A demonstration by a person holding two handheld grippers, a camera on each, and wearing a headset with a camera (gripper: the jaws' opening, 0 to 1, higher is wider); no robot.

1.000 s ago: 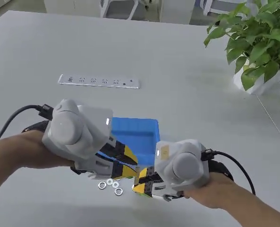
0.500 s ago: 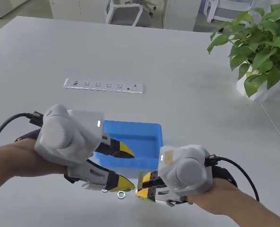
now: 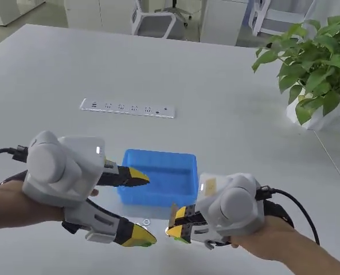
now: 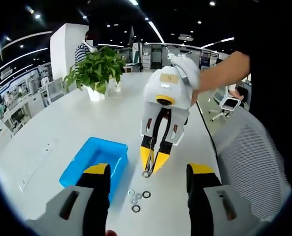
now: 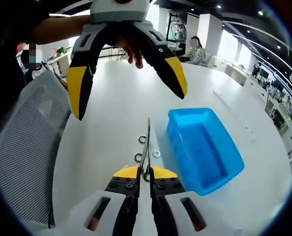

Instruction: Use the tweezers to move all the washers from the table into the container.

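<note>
Clamping thin silver metal tweezers (image 5: pixel 146 147) in the clenched right gripper (image 5: pixel 146 173), with the left gripper (image 3: pixel 141 207) released and empty. Aim tips at small silver metal washers (image 5: pixel 156 153) on white table (image 5: pixel 111 123) just beside blue rectangular plastic container (image 5: pixel 205 142); nip one rim, lift slowly.

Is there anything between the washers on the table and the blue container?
Nothing visible lies on the table between the washers and the container. The open left gripper hangs close, one jaw by the container's corner.
</note>
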